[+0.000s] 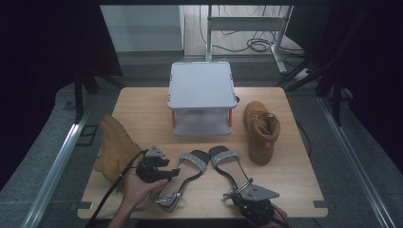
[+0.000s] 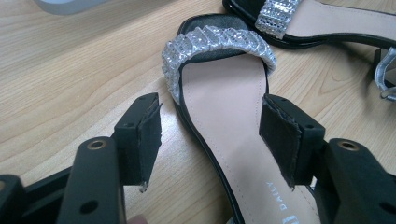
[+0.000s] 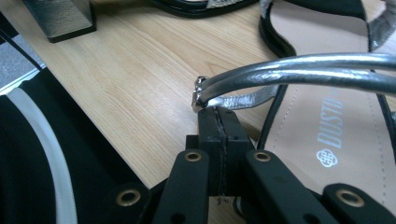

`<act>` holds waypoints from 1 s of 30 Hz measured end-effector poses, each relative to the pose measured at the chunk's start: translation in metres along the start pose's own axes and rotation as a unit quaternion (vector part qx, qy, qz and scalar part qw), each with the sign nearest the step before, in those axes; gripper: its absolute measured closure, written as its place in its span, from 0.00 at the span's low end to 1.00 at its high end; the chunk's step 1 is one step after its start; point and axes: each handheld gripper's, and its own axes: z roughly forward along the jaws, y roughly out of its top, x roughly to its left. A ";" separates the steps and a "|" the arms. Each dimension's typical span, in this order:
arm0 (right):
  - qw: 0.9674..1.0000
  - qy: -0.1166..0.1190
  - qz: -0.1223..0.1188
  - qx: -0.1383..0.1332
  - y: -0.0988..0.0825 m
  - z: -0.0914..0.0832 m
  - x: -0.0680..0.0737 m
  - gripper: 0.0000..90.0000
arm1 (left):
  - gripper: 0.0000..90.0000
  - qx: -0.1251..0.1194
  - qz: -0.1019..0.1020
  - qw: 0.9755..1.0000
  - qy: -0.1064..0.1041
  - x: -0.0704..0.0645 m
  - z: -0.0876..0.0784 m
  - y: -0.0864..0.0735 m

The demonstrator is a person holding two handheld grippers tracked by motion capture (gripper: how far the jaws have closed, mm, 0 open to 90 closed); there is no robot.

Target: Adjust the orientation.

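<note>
Sandal [image 2: 224, 116]: flat beige insole, black rim, glittery ribbed silver toe band.

Bare table [image 1: 142, 102] left of rack [image 1: 201, 97]; boot [image 1: 261, 130] blocks its right.

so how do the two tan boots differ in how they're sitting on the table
The left boot lies tipped on its side at the table's left edge, beside the left tool; the right boot stands upright on its sole, right of the grey two-tier stand. The left boot overhangs the table edge; the right boot sits fully on the wood. Both are tan lace-up ankle boots.
</note>
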 end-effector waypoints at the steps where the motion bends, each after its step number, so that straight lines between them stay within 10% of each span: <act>1: 1.000 -0.001 0.002 0.000 -0.001 -0.001 -0.001 1.00 | 0.44 0.000 0.000 1.000 0.000 0.000 0.000 0.000; 30: 1.000 -0.011 0.029 -0.004 -0.011 -0.015 -0.034 1.00 | 0.44 -0.001 -0.005 1.000 -0.002 0.005 -0.005 -0.002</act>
